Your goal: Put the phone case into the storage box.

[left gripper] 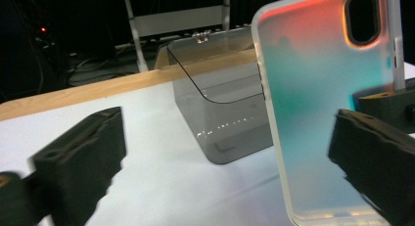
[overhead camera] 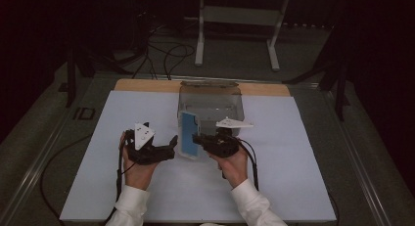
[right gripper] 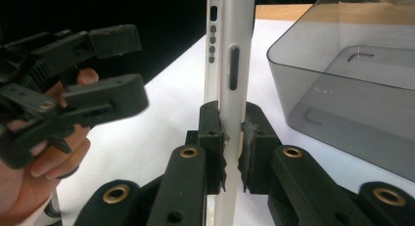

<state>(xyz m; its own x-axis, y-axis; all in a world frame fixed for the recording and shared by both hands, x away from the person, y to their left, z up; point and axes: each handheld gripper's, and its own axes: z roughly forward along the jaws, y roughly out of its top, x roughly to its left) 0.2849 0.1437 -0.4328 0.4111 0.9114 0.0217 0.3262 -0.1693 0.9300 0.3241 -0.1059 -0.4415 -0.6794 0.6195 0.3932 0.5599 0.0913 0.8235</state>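
A phone case (overhead camera: 188, 134) with a white rim and a blue-to-orange back stands upright on its edge on the white sheet. My right gripper (overhead camera: 196, 139) is shut on its lower edge; in the right gripper view the pads (right gripper: 215, 138) pinch the thin rim of the case (right gripper: 230, 64). My left gripper (overhead camera: 171, 146) is open just left of the case, held in a hand. Its jaws stand wide apart in the left gripper view (left gripper: 225, 157), with the case (left gripper: 323, 103) beside the right-hand jaw and nothing pressed between them. The left gripper (right gripper: 125, 69) also shows open in the right gripper view.
A smoky translucent box (overhead camera: 210, 101) stands open just behind the case, also seen close by (left gripper: 220, 113) (right gripper: 352, 89). A white sheet (overhead camera: 147, 187) covers the table, with a wooden edge (overhead camera: 147, 85) at the back. A white stand (overhead camera: 200, 40) and cables lie beyond.
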